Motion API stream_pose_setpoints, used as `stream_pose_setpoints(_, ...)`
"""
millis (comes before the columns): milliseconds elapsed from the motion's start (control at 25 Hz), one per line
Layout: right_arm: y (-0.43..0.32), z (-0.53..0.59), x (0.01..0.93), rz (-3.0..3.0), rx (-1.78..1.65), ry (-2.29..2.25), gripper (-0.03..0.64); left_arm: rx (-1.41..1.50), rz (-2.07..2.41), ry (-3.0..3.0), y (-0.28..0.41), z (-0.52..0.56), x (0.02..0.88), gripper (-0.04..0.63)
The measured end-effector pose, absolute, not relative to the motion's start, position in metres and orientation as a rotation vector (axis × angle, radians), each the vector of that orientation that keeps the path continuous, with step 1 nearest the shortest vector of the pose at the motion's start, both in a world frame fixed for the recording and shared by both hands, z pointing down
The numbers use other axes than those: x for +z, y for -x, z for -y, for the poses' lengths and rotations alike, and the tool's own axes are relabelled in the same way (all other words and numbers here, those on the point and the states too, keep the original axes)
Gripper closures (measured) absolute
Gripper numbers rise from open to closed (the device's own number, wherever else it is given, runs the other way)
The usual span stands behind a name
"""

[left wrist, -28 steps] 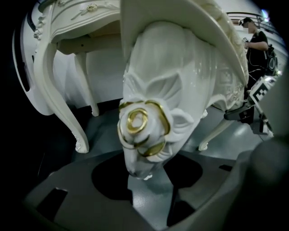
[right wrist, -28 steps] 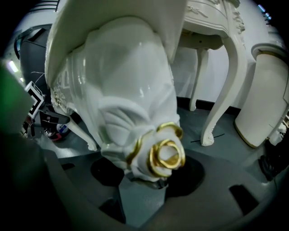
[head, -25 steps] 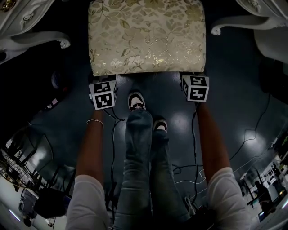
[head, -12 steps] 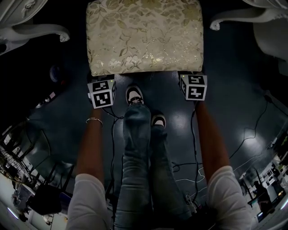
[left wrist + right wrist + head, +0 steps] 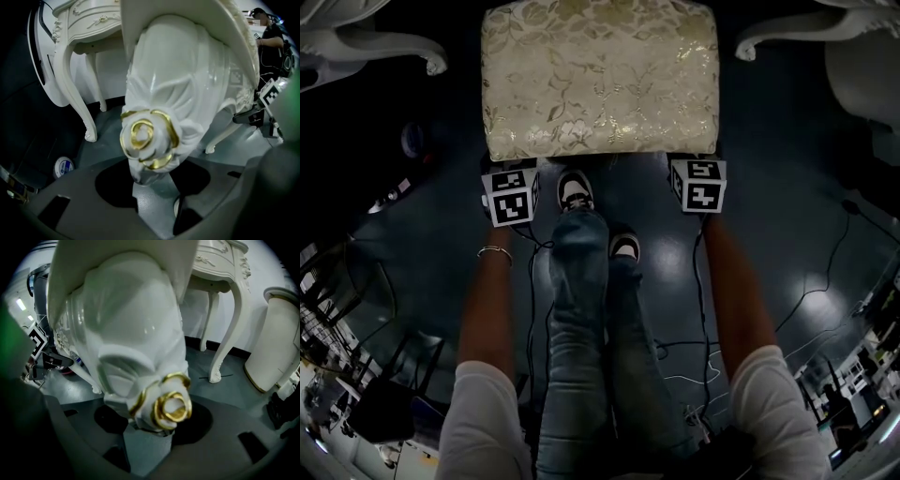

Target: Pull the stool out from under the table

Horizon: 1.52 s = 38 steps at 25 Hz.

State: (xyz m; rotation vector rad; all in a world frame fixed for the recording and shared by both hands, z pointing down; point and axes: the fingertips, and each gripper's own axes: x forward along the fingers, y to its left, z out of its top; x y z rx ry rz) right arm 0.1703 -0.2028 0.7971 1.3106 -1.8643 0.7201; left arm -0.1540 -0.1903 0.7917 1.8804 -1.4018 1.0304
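Brocade, pale gold with a leaf pattern, covers the seat of the stool (image 5: 600,80), which stands on the dark floor (image 5: 787,244) at the far middle, between a curved white table leg (image 5: 394,49) at far left and another at far right. The left tongs (image 5: 514,192) and right tongs (image 5: 701,183) sit tucked just under the seat's near corners, well apart from each other. Each is closed around a carved white stool leg (image 5: 178,70) at its shoulder (a gold-rimmed rose (image 5: 149,137) bulges right between the jaws in either gripper view). The person's shoes (image 5: 574,190) rest on the floor between the two tongs, close to the seat's near edge.
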Motion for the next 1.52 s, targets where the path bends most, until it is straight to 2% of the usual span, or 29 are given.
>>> stream_pose_setpoints(1520,-0.172,0.205,0.788,1.843,0.677,-1.331,0.383,1.011,1.417,-1.867,0.154,0.196,0.795,0.374)
